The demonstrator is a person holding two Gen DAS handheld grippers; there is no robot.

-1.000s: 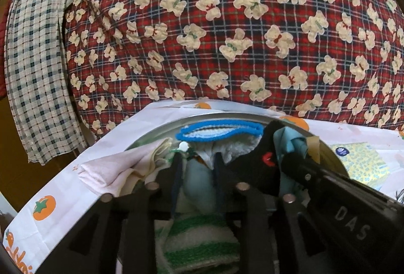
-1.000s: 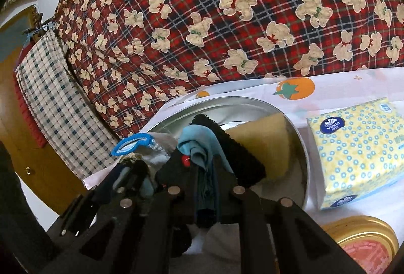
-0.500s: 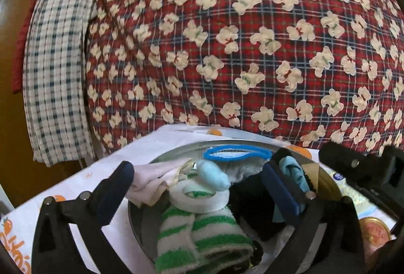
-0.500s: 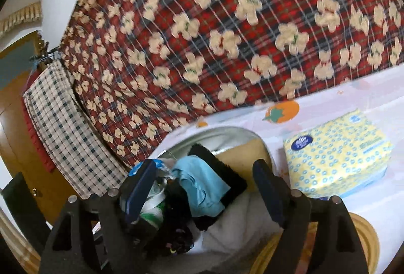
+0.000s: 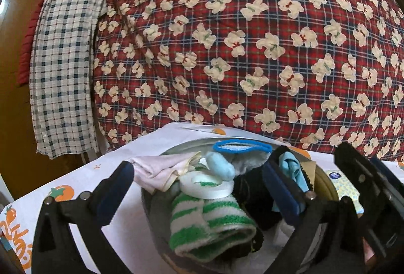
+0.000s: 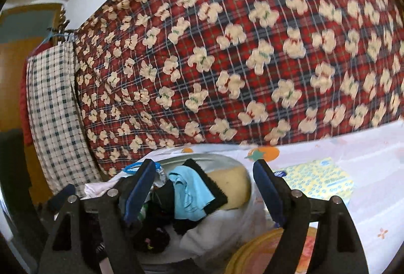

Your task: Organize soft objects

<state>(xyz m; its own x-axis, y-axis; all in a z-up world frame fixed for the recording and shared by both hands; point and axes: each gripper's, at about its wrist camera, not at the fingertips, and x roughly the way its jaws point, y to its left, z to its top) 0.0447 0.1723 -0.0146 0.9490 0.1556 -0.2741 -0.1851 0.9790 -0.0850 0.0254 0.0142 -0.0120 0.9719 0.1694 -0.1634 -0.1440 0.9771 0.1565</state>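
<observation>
A round metal basin (image 5: 149,206) holds a heap of soft things: a green-and-white striped sock (image 5: 209,223), a pale blue sock (image 5: 219,168), a pink cloth (image 5: 156,168), a white tape ring (image 5: 204,185), a blue loop (image 5: 241,146), a light blue cloth (image 6: 189,195), a black brush pad (image 6: 212,185) and a yellow sponge (image 6: 232,183). My left gripper (image 5: 197,188) is open and empty, raised over the basin's near side. My right gripper (image 6: 204,188) is open and empty above the basin (image 6: 222,160).
The table has a white cloth with orange fruit prints (image 5: 63,193). A yellow tissue pack (image 6: 318,180) lies right of the basin, and a gold-rimmed tin (image 6: 255,256) sits near the front. A red plaid quilt (image 5: 252,47) and a checked towel (image 5: 63,72) hang behind.
Both grippers were shut on cloths in the basin a second ago. They have opened, let go and pulled back and up. The pale blue sock and light blue cloth now lie on the heap.
</observation>
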